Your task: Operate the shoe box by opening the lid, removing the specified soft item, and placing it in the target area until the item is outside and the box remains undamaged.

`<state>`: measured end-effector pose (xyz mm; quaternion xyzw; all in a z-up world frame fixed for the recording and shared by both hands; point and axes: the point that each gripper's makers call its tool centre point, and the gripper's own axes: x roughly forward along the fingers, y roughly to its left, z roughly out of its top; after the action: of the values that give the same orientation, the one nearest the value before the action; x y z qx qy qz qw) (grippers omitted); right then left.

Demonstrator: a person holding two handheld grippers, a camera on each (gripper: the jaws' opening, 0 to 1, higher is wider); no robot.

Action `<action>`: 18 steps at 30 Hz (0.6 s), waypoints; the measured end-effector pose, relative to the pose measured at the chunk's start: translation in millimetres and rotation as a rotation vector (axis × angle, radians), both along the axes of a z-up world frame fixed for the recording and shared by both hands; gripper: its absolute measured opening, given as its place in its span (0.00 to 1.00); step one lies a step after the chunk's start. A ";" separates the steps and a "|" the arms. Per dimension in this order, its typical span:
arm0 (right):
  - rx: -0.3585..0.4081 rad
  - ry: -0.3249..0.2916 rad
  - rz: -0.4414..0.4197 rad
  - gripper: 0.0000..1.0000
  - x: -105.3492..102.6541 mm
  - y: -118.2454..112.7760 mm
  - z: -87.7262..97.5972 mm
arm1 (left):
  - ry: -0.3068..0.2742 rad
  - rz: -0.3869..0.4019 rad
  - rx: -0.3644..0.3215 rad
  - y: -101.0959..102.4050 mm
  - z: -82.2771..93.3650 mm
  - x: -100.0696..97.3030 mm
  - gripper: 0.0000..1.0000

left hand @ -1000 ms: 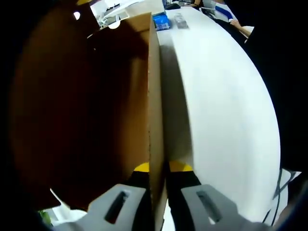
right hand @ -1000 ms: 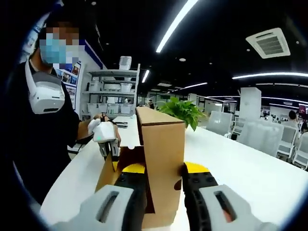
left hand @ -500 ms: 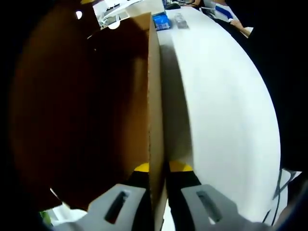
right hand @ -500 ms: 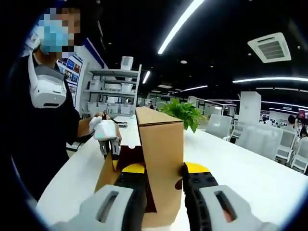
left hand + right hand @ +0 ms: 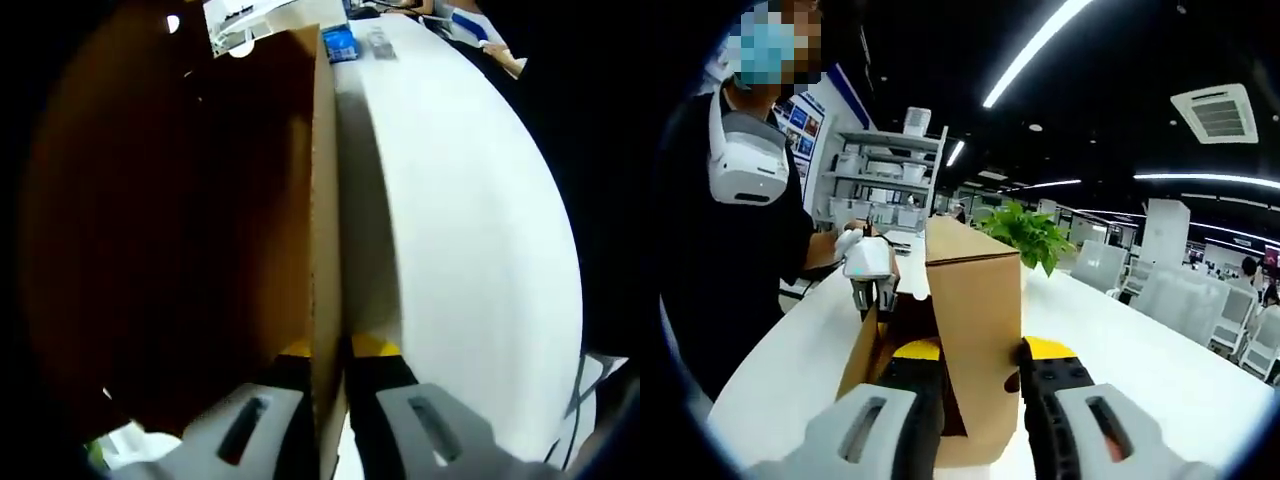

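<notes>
So the shoe box (image 5: pixel 975 340) is plain brown corrugated cardboard, matte and boxy, sitting on a smooth glossy white table (image 5: pixel 1160 370). The right gripper (image 5: pixel 975 352) has its yellow-tipped fingers (image 5: pixel 915 350) on either side of the box's upright end panel, pressed against it, so it's gripping the box. The left gripper (image 5: pixel 327 347) is pinched tight on a thin cardboard flap (image 5: pixel 322 200) running edge-on straight up between its fingers, dark box interior off to the left of them. A leafy green plant (image 5: pixel 1025 232) sits beyond the box.

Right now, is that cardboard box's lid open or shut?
Open. The lid stands upright above the box, pinched between the right tongs; the left tongs grip the box wall.
</notes>
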<state>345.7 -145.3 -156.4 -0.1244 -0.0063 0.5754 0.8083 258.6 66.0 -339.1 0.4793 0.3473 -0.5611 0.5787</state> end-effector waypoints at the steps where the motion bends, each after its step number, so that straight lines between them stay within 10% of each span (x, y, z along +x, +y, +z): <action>1: 0.000 -0.001 0.000 0.28 0.1 -0.2 -0.1 | 0.000 0.000 0.000 0.1 0.0 0.3 0.04; 18: -0.049 -0.045 -0.007 0.28 -7.6 1.9 -5.6 | -0.002 0.002 0.000 -0.9 -0.1 -0.4 0.04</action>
<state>338.1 -143.4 -162.0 -0.1570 -0.0102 0.5698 0.8066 258.2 65.2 -339.2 0.4794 0.3472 -0.5602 0.5795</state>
